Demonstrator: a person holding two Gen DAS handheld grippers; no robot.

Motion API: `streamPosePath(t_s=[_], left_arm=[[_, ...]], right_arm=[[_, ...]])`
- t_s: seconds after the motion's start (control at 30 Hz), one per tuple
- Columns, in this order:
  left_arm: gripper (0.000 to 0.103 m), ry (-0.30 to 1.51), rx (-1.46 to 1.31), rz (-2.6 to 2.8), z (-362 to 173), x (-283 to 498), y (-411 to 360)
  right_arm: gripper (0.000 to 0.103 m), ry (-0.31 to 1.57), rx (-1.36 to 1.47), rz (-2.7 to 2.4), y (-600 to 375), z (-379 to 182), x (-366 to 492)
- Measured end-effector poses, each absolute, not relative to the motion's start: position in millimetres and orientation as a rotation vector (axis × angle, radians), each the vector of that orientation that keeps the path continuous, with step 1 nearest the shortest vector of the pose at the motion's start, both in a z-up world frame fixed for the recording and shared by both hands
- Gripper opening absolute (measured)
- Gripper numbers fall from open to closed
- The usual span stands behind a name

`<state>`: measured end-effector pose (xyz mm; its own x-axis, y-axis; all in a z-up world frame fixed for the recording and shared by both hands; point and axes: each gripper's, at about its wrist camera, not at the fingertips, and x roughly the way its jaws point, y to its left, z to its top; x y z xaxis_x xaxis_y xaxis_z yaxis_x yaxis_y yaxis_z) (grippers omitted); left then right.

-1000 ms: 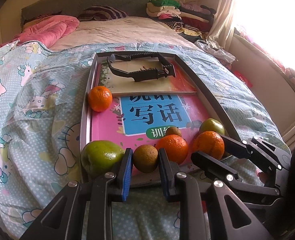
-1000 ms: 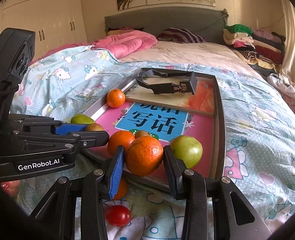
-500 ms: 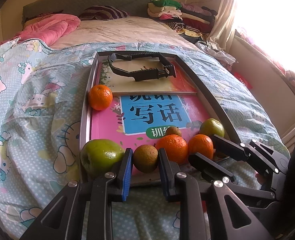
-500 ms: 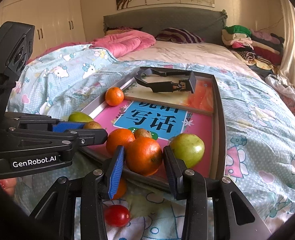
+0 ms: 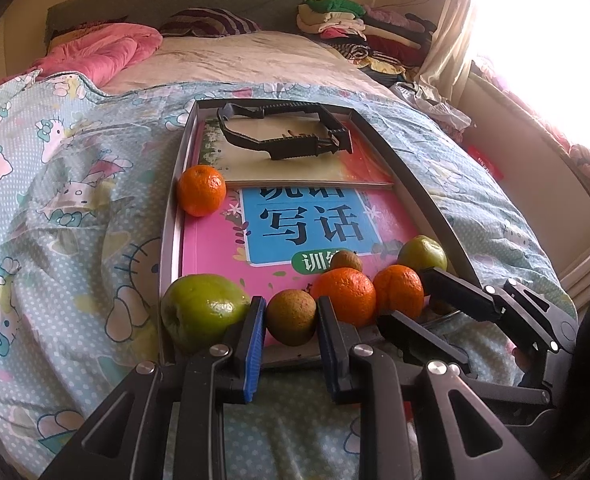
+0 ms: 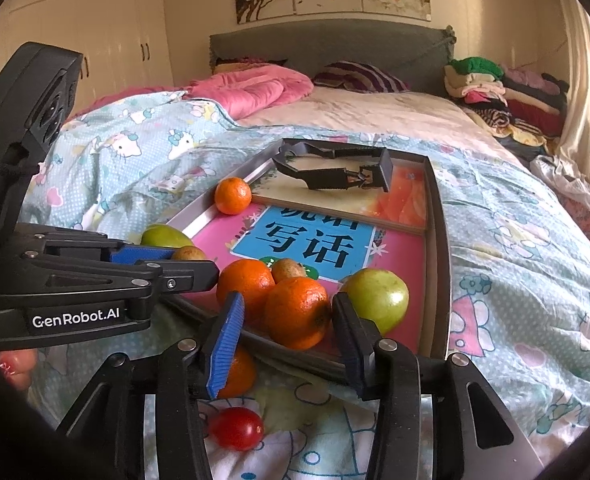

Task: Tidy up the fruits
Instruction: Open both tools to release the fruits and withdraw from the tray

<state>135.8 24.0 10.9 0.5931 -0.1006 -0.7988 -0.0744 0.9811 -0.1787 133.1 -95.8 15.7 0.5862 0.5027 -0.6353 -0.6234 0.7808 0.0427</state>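
A: Where's the orange [image 6: 297, 312]?
B: At the tray's [image 6: 441, 264] near edge, between the right tool's [image 6: 287, 320] spread fingers, gaps both sides.
A: The left tool [image 5: 289, 322]?
B: Straddling the brown fruit [image 5: 291, 316]; whether it's pinching, I cannot tell.

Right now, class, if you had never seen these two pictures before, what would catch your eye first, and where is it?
The cluster of fruit at the near end of the metal tray on the bed: the left claw brackets a small brown fruit, and the right claw brackets an orange. A lone orange sits by the tray's left rim, and a cherry tomato lies on the quilt.
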Motion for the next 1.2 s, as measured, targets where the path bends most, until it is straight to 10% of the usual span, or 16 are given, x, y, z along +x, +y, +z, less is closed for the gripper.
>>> streamPosePath(t_s=[0.37, 0.63, 1.2], left_arm=[[0.027, 0.937, -0.236, -0.031, 14.2, 131.7, 26.8], [0.055, 0.894, -0.237, -0.059, 31.4, 114.0, 25.2], [0.061, 0.937, -0.245, -0.125, 18.9, 83.6, 13.1]], right_arm=[[0.055, 0.646, -0.184, 0.642, -106.2, 23.0, 123.8], [0.063, 0.649, -0.147, 0.632, -122.0, 30.3, 105.8], [0.064, 0.771, -0.229, 0.652, -113.3, -6.0, 78.9]])
